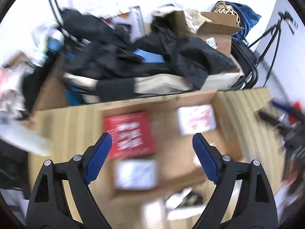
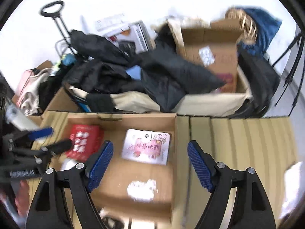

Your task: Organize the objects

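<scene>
**Two empty grippers held wide over a shallow cardboard box**

Both tools are spread to a broad gap and grip nothing. The left gripper [image 1: 152,143] looks down and forward into the shallow cardboard box [image 1: 190,99], its blue pads [image 1: 98,158] framing the box floor. The right gripper [image 2: 150,152] hangs over the same box's right side, with one finger over the box floor and the other over the striped wooden tabletop [image 2: 247,139] beside it. In the right wrist view the left gripper [image 2: 47,139] shows at the left edge, its blue pad above the box's left rim.

Inside the box, a red packet with white lettering [image 1: 131,133] lies at the left, and a white card with pink print [image 2: 146,147] lies flat toward the back right, apart from the packet. A blurred pale packet [image 1: 135,174] sits just in front of the red one. A white label [image 2: 142,189] lies on the box floor nearer the camera; the blur hides what it says.

Behind the box, black garments [image 2: 167,72] are heaped over a cream fabric bin [image 2: 209,103]. A taller open carton [image 2: 209,45] stands at the back right, with a wicker basket [image 1: 225,9] and blue cloth [image 2: 266,26] behind it. A black tripod [image 1: 272,36] leans at the far right.
</scene>
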### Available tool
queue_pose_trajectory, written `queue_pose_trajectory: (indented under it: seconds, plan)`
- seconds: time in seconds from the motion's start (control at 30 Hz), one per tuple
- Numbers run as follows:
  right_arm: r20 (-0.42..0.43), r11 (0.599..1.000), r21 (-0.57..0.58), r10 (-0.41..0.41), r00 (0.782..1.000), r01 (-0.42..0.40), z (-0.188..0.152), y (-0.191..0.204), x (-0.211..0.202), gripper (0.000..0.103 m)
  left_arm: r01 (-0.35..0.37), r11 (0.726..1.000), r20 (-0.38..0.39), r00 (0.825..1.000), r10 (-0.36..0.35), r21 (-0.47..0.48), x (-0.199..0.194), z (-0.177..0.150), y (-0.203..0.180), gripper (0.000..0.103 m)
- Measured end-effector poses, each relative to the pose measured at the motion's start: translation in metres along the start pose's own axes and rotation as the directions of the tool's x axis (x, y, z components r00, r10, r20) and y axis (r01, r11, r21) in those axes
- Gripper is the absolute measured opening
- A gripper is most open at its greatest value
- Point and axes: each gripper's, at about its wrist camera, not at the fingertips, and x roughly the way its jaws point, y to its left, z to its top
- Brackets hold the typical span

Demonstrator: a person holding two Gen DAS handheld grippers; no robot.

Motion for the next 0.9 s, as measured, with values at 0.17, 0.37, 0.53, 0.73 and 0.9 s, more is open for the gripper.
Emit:
queue_pose_trajectory:
  seconds: [0.17,0.37,0.53,0.73,0.9]
  plan:
    - [0.101,0.997,-0.059,-0.053,0.993,0.059,-0.016,0.005,-0.115,0.083,-0.080,0.997,0.027,0.996,0.080,0.003,-0.098,-0.048,0.017,0.089]
    - [0.169,1.000,-0.005,-0.024,0.985,0.025,-0.054,0.006,-0.200,0.083,-0.065,0.998,0.147,0.987,0.067,-0.015,-0.192,-0.100,0.023,0.099]
    - [0.218,1.000,0.000,0.005,0.976,-0.005,-0.112,0.014,-0.241,0.083,-0.070,0.997,0.233,0.970,0.066,0.010,-0.239,-0.164,0.017,0.099]
    - [0.226,0.998,-0.041,0.062,0.972,-0.054,-0.220,0.036,-0.260,0.083,-0.090,0.996,0.353,0.932,0.079,0.015,-0.273,-0.269,0.009,0.103]
    - [0.200,0.995,-0.050,0.095,0.975,-0.087,-0.323,0.070,-0.260,0.083,-0.044,0.997,0.396,0.916,0.065,-0.061,-0.275,-0.356,0.003,0.103]
